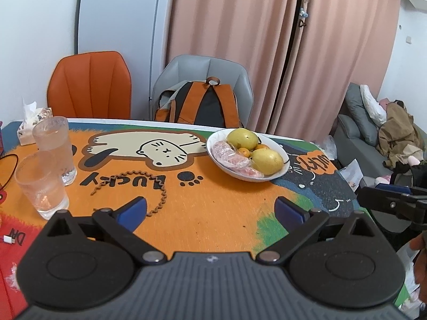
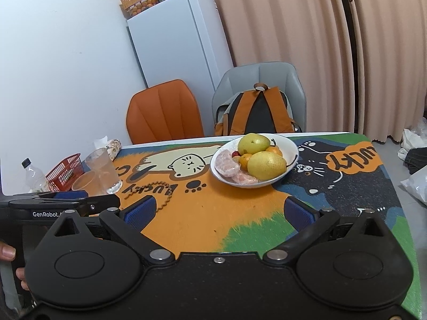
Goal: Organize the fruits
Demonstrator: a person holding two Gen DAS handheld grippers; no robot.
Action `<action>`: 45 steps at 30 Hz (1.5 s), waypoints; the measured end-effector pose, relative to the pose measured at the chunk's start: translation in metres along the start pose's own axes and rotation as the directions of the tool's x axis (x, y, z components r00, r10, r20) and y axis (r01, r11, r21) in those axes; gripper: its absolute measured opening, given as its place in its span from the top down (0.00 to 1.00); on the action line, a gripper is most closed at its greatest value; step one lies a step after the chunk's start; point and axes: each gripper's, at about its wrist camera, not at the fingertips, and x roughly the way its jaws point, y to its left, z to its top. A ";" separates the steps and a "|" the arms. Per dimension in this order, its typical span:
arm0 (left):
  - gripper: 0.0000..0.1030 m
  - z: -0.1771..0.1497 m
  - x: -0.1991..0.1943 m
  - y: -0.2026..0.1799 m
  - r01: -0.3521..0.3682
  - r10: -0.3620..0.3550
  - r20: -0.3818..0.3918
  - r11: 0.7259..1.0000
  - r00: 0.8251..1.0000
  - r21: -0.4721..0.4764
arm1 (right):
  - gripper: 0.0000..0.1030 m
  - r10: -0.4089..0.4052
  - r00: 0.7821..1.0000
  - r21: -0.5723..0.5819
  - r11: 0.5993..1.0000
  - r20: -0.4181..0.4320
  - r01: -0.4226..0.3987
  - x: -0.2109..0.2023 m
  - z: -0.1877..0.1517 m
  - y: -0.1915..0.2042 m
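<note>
White bowl [image 1: 283,166] of fruit beyond splayed left tongs [image 1: 210,209]

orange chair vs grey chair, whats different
The orange chair has a bare seat back; the grey chair has a backpack propped against it. The orange chair stands nearer the fridge, the grey chair nearer the curtain. In the right wrist view the grey chair's back rises higher. Both have padded, ribbed backs and face the table.
</note>
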 end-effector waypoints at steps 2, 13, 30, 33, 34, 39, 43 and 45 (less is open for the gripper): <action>0.02 -0.001 -0.004 -0.001 -0.001 0.001 0.005 1.000 1.000 0.006 | 0.00 -0.007 1.000 -0.003 1.000 -0.004 0.007 -0.004 0.000 0.000; 0.01 -0.005 -0.023 0.003 -0.016 0.016 0.026 1.000 1.000 -0.002 | 0.00 -0.011 1.000 -0.012 1.000 0.010 0.011 -0.018 -0.003 0.005; 0.00 -0.010 -0.029 0.007 -0.012 0.012 0.023 1.000 1.000 -0.009 | 0.00 -0.020 1.000 -0.034 0.999 -0.012 0.019 -0.018 -0.009 0.015; 0.00 -0.010 -0.029 0.007 -0.014 0.014 0.024 1.000 1.000 -0.011 | 0.00 -0.024 1.000 -0.036 0.999 -0.014 0.023 -0.017 -0.008 0.015; 0.00 -0.010 -0.029 0.007 -0.015 0.015 0.024 1.000 1.000 -0.011 | 0.00 -0.023 1.000 -0.036 0.999 -0.013 0.023 -0.018 -0.008 0.016; 0.00 -0.010 -0.030 0.007 -0.014 0.015 0.023 1.000 1.000 -0.009 | 0.00 -0.026 1.000 -0.042 0.999 -0.009 0.026 -0.019 -0.008 0.015; 0.00 -0.011 -0.030 0.006 -0.014 0.015 0.023 1.000 1.000 -0.007 | 0.00 -0.028 1.000 -0.039 0.999 -0.008 0.028 -0.019 -0.008 0.014; 0.00 -0.011 -0.029 0.006 -0.014 0.014 0.022 1.000 1.000 -0.006 | 0.00 -0.027 1.000 -0.040 0.999 -0.008 0.027 -0.019 -0.009 0.014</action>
